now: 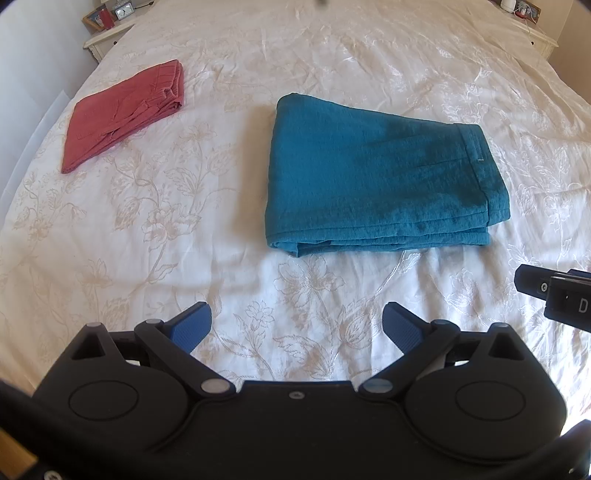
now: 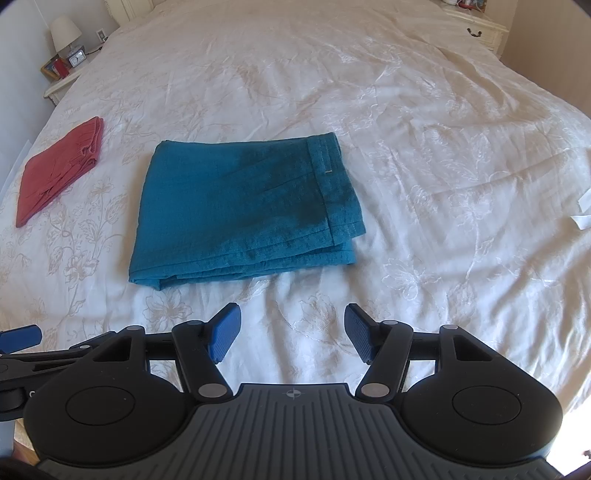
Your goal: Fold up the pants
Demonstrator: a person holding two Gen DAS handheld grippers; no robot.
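Observation:
Teal pants (image 1: 373,177) lie folded into a flat rectangle on the bed, also in the right wrist view (image 2: 243,206), waistband at the right. My left gripper (image 1: 297,325) is open and empty, held back above the bedspread in front of the pants. My right gripper (image 2: 291,338) is open and empty, also short of the pants' near edge. Part of the right gripper shows at the right edge of the left wrist view (image 1: 554,291). A blue fingertip of the left gripper shows at the left edge of the right wrist view (image 2: 18,338).
Red folded pants (image 1: 125,110) lie at the far left of the bed, also in the right wrist view (image 2: 59,166). The white floral bedspread (image 2: 424,166) spreads wide to the right. Nightstands (image 1: 107,35) stand at the far corners. A white paper scrap (image 2: 581,218) lies at the right.

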